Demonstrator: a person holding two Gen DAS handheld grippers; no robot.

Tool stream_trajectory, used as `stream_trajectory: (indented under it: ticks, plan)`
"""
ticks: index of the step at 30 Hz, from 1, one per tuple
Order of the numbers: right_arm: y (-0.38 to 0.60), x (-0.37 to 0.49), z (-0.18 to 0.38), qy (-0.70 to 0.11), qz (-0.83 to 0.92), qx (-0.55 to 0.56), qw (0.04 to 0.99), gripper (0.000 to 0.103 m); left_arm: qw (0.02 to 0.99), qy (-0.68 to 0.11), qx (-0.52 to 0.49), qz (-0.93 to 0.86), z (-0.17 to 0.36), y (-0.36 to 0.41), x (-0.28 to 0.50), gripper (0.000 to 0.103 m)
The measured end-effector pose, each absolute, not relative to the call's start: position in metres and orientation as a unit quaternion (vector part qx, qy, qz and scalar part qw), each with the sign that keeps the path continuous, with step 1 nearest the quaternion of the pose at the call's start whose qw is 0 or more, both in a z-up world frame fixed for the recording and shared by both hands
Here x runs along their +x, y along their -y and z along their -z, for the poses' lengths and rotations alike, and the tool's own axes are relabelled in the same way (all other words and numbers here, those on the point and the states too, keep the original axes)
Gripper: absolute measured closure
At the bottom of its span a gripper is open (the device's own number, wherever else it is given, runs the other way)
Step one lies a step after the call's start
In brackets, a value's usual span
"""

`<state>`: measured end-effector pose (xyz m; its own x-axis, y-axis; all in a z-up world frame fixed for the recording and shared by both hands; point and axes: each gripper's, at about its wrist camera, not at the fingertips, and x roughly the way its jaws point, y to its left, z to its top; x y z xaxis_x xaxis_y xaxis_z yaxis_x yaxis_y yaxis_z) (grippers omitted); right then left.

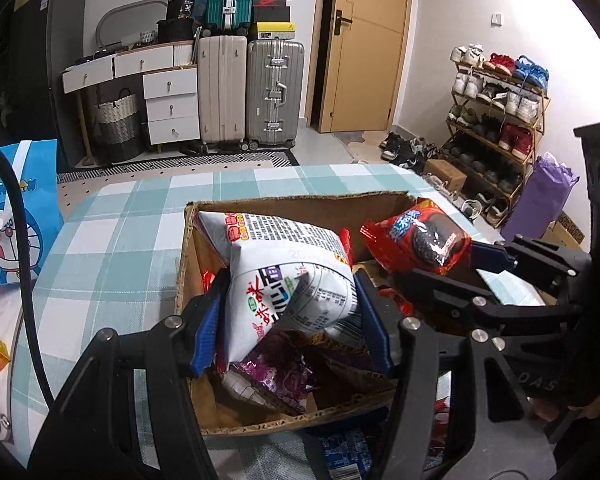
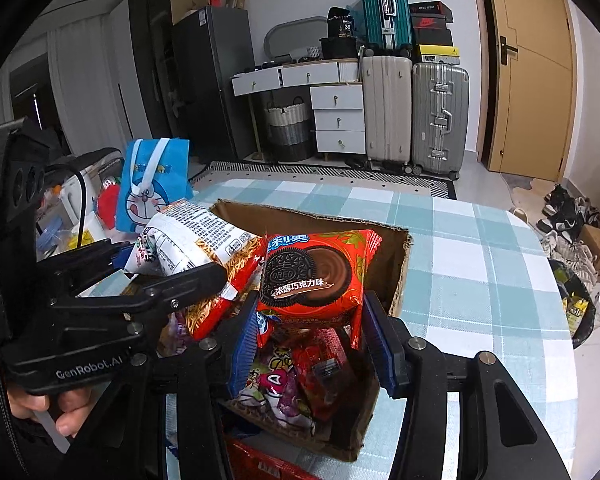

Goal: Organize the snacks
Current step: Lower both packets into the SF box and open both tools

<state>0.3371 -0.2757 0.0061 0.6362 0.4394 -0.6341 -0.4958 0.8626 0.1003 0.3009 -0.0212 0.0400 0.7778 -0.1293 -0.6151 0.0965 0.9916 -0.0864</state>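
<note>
Snacks fill a cardboard box (image 1: 188,264) that sits on a table with a teal-and-white checked cloth (image 1: 112,240). Two packs are held above the box, side by side. The left gripper (image 1: 290,316) is clamped on a white noodle bag (image 1: 288,276), its blue pads (image 1: 210,328) pressing into the bag's lower half so the plastic bulges between them. The bag hangs over the box's left part, tilted, its printed back facing the left wrist camera. The right gripper (image 2: 310,330) pinches a red Oreo pack (image 2: 312,276) by its lower corners; the pack stands upright over the box's middle, label toward the right wrist camera. In that view the noodle bag (image 2: 192,240) lies just left of the Oreo pack, apparently touching it. Under both packs, inside the box, lie a purple-and-white packet (image 2: 276,388) and a red packet (image 2: 324,364). A blue Doraemon bag (image 2: 152,188) stands beyond the box's left end, near the table edge.
</note>
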Motion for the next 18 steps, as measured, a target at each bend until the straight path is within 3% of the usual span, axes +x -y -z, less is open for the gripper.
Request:
stream_trajectory:
  ticks: [15, 18]
  plan:
    - [0.266, 0.334, 0.004, -0.322, -0.245, -0.092, 0.91, 0.053, 0.939, -0.341, -0.03, 0.038, -0.025, 0.025, 0.325, 0.045]
    - [0.269, 0.33, 0.003, -0.319, -0.26, -0.081, 0.908, 0.048, 0.938, -0.342, -0.033, 0.044, -0.028, 0.023, 0.32, 0.036]
